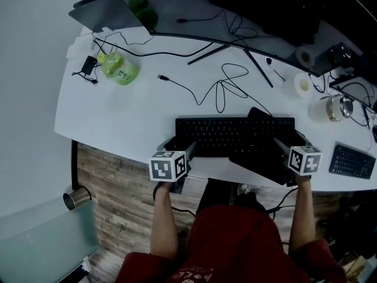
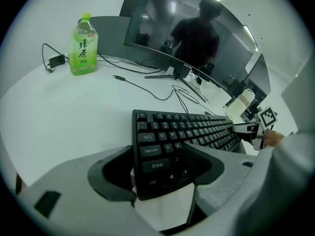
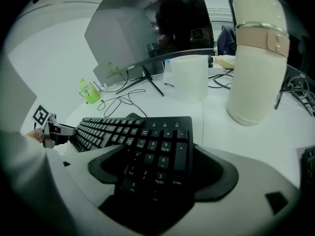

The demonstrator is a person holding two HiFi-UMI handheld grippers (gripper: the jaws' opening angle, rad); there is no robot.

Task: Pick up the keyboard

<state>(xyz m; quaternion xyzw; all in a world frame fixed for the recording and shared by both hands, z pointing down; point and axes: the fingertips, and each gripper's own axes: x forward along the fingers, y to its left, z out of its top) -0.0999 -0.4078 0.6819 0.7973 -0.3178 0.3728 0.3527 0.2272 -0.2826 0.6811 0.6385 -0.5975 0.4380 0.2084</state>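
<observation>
The long black keyboard [image 1: 235, 135] lies flat at the near edge of the white curved table [image 1: 118, 111], its long side along that edge. Its right part is laid over a flat black sheet [image 1: 262, 163], whose kind cannot be told.

The keyboard's left end is straddled by the left gripper [image 2: 160, 155]. The jaws are spread wide and the Ctrl and Shift corner is framed between them. A sliver of white is seen between the left pad and the keyboard's edge. The right pad is seen over the keys beside Shift, and contact there cannot be told. No squeeze is noted.

The number-pad end is straddled in the same way by the right gripper [image 3: 162, 156]. Its jaws are set wide and the pad keys are framed between them. In the head view both marker cubes are seen just off the table's near edge, one at each end of the keyboard.

Farther out:
- A looped black cable [image 1: 219, 90] is strewn just beyond the keyboard.
- A wide curved dark monitor [image 1: 194, 5] is stood at the far edge.
- A green tea bottle [image 2: 83, 45] is stood upright at far left.
- A tall white tumbler with a beige band [image 3: 256, 58] is stood to the right.
- A small second black keyboard [image 1: 351, 161] is laid at near right.
</observation>
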